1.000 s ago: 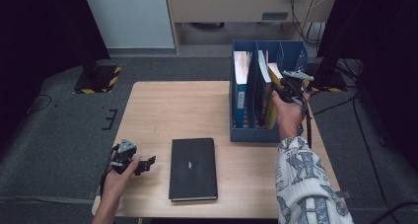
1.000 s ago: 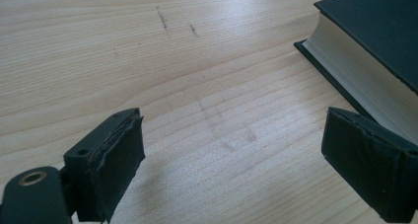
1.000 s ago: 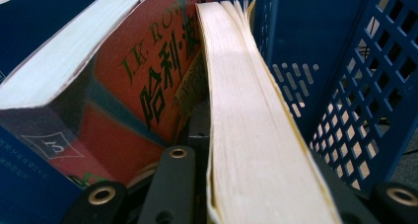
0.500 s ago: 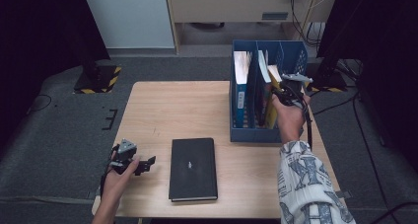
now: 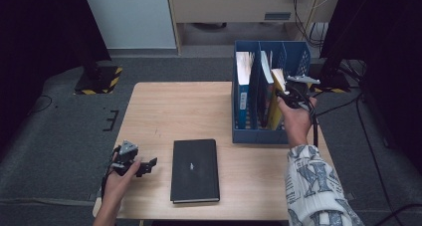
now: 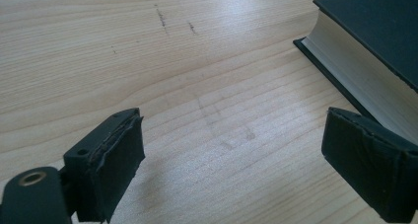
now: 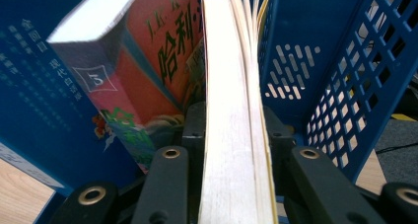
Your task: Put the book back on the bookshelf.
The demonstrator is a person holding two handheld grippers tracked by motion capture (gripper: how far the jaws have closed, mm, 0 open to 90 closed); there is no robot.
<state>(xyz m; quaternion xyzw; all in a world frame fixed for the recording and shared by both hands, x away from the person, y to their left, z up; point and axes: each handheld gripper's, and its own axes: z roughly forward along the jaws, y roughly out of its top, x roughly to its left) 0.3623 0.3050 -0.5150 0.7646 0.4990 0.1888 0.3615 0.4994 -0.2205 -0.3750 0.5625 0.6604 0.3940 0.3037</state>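
A blue file rack (image 5: 259, 136) stands at the table's right with several books upright in it. My right gripper (image 5: 294, 92) reaches into its right slot, where a yellow-covered book (image 5: 276, 101) stands. In the right gripper view the book's pale page edge (image 7: 231, 86) runs up between the jaws of this gripper (image 7: 234, 130); the jaws have just been opening slightly, with the pads still against the book's covers. A black book (image 5: 195, 170) lies flat near the front edge. My left gripper (image 5: 148, 165) rests open on the wood just left of it, beside the black book's page edge (image 6: 365, 81).
A colourful paperback (image 7: 148, 51) leans left of the held book, with the rack's perforated wall (image 7: 345, 76) on the right. Bare wood (image 5: 179, 111) spans the table's middle and left. Dark stands and cables surround the table on the floor.
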